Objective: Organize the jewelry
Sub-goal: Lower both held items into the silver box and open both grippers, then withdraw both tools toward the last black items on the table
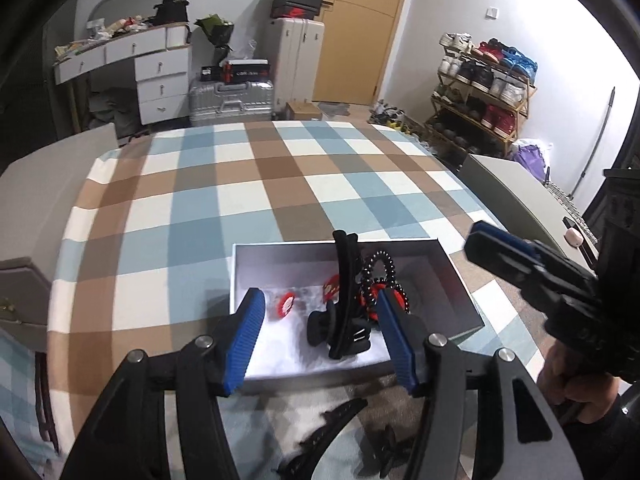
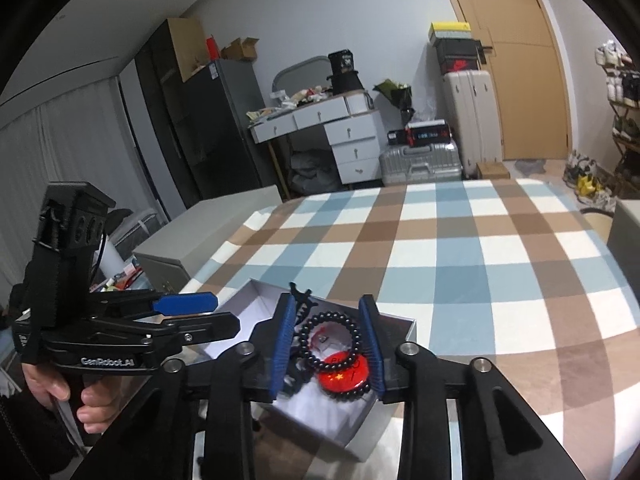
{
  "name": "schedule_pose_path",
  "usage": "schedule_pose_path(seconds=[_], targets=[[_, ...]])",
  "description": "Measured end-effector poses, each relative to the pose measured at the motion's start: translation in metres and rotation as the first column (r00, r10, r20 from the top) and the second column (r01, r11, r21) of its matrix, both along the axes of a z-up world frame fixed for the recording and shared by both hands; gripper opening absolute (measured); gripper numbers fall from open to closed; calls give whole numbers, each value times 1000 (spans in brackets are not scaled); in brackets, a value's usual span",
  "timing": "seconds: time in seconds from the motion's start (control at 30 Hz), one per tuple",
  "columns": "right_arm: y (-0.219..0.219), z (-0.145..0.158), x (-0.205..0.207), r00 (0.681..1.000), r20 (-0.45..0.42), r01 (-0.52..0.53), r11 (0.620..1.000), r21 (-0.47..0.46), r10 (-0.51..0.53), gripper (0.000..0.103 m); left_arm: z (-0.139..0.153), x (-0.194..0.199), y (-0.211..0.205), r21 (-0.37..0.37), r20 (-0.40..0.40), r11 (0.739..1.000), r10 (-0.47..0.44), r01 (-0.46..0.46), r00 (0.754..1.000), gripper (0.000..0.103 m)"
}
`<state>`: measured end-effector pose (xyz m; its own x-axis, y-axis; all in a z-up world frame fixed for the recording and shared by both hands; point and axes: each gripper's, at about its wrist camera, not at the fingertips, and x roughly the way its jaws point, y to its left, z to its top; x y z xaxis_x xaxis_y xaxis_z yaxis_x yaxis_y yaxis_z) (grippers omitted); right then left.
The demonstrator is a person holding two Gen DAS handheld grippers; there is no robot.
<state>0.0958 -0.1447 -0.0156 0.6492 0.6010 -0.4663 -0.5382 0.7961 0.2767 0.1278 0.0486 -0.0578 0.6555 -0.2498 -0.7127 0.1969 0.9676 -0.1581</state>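
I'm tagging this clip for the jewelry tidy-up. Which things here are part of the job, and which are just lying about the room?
Job:
white box
black hair claw
bead bracelet
red badge
black clips outside the box
left tongs, right tongs, both open

Lying about:
checked cloth
suitcases
shoe rack
white desk

Both grippers tipped downward, side by side. Left gripper point(image 1: 320, 336) with blue pads point(image 1: 246, 340) spread apart, nothing pinched. Right gripper point(image 2: 328, 344) parted a bit narrower, pads point(image 2: 282, 348) pressing on nothing. Bare hand point(image 2: 60, 392) wrapped round the left handle.
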Motion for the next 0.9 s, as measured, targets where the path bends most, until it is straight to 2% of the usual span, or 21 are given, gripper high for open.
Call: schedule_pose_path(seconds=[0.07, 0.1, 0.2, 0.37, 0.53, 0.6, 0.67, 0.8, 0.9], targets=[[-1, 5, -7, 1000, 14, 0, 1000, 2, 0, 43, 3, -4, 0, 18, 16, 1000, 14, -15, 1000, 58], [-2, 9, -12, 1000, 26, 0, 1000, 8, 0, 44, 5, -7, 1, 20, 26, 1000, 20, -21, 999, 63], [-5, 19, -24, 999, 55, -3, 1000, 22, 2, 48, 10, -16, 3, 18, 63, 999, 47, -48, 997, 70], [-5, 32, -47, 994, 114, -4, 1000, 30, 1, 80, 15, -28, 6, 29, 115, 995, 96, -100, 989, 83], [-3, 38, -72, 986, 163, -38, 998, 45, 30, 90, 15, -44, 9, 38, 163, 989, 138, -146, 977, 86], [0, 35, -82, 985, 169, -52, 998, 37, 45, 93, 14, -49, 13, 34, 179, 983, 169, -178, 969, 96], [4, 30, -88, 984, 169, -68, 997, 19, 64, 94, 12, -56, 16, 27, 194, 979, 194, -203, 962, 102], [11, 17, -98, 983, 157, -96, 995, -8, 96, 98, 4, -67, 23, 19, 193, 974, 217, -225, 957, 102], [20, -2, -101, 985, 110, -127, 991, -35, 130, 98, -4, -77, 31, 9, 173, 969, 243, -248, 954, 102]])
